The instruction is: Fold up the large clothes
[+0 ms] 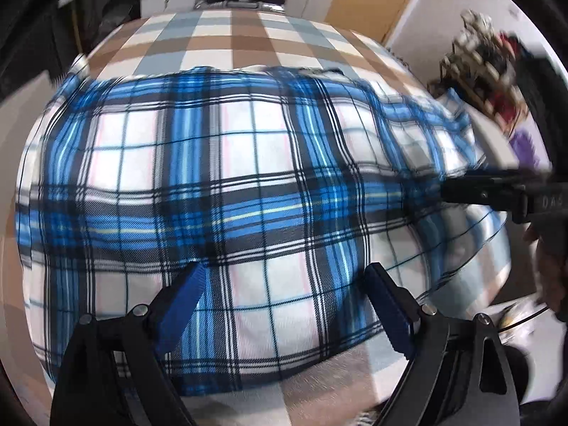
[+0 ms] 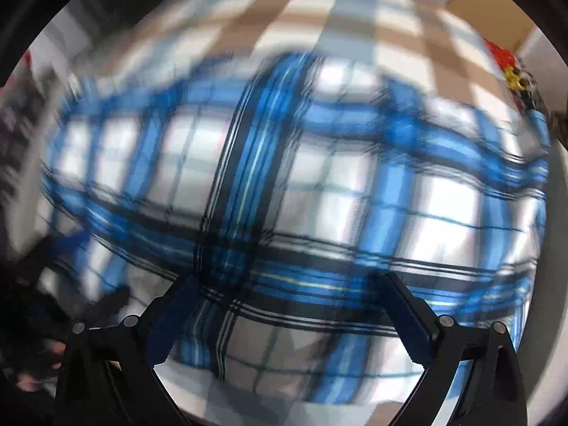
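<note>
While the blue plaid shirt [image 1: 227, 163] lies spread across the middle of the checked bed [image 1: 230, 35], reaching almost to its left and right edges, both tools hang above it with nothing gripped; the left tool [image 1: 284, 301] stands wide over the near edge of the cloth, and the right tool [image 2: 284, 316] is likewise wide, its fingers apart with only cloth beneath; I judge this the reach before a fold, so the next move calls for each tool to come down on an edge or corner of the shirt, pinch one layer cleanly, and lift together. Much is unclear; the right wrist view is smeared by motion, so seams and sleeves cannot be picked out; the shirt's collar is not identifiable; whether it is already folded once I cannot tell.
</note>
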Tool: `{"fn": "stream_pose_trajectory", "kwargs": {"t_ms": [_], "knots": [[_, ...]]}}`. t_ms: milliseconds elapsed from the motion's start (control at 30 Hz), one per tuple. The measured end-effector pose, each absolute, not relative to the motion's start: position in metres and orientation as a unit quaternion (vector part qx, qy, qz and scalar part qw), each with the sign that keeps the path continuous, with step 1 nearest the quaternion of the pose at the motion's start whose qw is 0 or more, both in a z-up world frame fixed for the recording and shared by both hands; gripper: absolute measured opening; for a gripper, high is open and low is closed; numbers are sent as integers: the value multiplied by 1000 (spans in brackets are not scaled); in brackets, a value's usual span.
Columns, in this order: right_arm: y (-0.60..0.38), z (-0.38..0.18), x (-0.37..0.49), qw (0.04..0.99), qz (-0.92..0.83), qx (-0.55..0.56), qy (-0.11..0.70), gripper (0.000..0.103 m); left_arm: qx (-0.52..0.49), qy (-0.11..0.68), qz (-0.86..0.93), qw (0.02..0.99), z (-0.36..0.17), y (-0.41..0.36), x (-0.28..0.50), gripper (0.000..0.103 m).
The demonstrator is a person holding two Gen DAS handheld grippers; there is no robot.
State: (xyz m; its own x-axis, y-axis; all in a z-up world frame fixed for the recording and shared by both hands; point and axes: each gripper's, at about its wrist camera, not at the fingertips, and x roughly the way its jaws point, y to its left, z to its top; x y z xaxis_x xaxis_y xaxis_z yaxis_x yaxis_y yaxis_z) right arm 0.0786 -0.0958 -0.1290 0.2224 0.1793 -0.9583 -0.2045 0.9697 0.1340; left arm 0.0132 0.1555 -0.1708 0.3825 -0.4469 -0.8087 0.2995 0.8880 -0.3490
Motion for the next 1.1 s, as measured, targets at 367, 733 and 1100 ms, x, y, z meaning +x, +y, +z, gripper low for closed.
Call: {"fn": "stream_pose_trajectory", "kwargs": {"t_ms": [367,733,1100], "knots": [[-167,-182,43,760,42,-74,644,103,-145,529,-189,815,-175,193,28,88],[-102,-135,164,802,100,-62,586,101,-167,507,-186,825,-142,214,85,88],[-33,-134,163,769,118,-73,624,103,-213,534,-210,791,-171,233,91,88]]}}
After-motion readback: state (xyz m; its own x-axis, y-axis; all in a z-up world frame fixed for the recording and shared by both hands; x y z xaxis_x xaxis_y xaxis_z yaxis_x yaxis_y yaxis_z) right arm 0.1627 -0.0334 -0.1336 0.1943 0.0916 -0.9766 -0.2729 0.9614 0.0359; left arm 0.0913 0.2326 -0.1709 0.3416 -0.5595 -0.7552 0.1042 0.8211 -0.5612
